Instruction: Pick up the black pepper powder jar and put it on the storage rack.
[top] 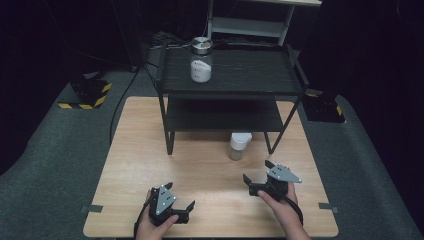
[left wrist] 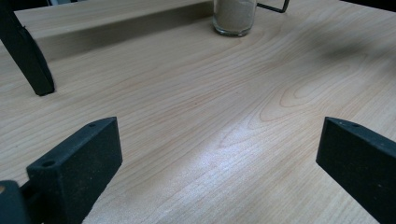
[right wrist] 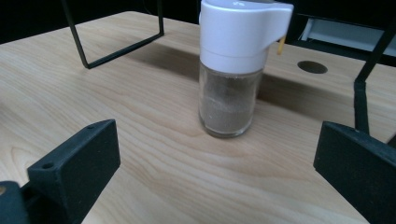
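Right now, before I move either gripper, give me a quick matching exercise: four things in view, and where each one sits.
Things:
1. white-capped shaker
2. jar with white contents
3. round metal tin
4. right gripper

Places:
a. back edge of the rack's top shelf
b. on the table by the rack's front
c. near the table's front edge, jaws open
d. top shelf, in front of the tin

Pairs: 1-b, 2-d, 3-a, 4-c

two hand-held grippers point(top: 172, 210) point(top: 260, 182), two jars point(top: 239, 145) point(top: 200, 70), one black shelf rack point(top: 230, 75), one metal tin point(top: 202, 45), one table point(top: 130, 165)
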Demonstrator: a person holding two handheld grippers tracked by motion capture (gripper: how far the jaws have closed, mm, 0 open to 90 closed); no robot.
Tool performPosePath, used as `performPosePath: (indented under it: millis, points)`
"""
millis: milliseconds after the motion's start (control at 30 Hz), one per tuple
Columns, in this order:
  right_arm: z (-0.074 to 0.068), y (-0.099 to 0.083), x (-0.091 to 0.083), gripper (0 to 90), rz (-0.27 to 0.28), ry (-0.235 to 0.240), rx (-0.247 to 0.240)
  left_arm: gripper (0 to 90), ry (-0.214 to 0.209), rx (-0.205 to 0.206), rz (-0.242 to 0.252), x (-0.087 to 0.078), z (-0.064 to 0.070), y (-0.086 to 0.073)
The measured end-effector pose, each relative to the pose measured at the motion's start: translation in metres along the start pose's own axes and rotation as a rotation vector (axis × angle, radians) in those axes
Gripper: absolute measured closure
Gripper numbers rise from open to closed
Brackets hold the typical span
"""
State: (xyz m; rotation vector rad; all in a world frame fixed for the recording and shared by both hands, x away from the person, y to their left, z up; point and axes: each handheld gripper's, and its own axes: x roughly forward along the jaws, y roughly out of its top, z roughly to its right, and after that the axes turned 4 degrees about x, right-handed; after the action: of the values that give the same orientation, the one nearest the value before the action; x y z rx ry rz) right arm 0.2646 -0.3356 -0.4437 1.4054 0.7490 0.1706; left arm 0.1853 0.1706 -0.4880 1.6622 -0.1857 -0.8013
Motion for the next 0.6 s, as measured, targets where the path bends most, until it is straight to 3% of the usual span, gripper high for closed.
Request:
performPosePath:
  millis: [600]
  points:
    - [0.0,0.002,0.055,0.3,-0.02,-0.017,0.025,0.5,-0.012,-0.01,0.001,0.0,-0.002,0.0]
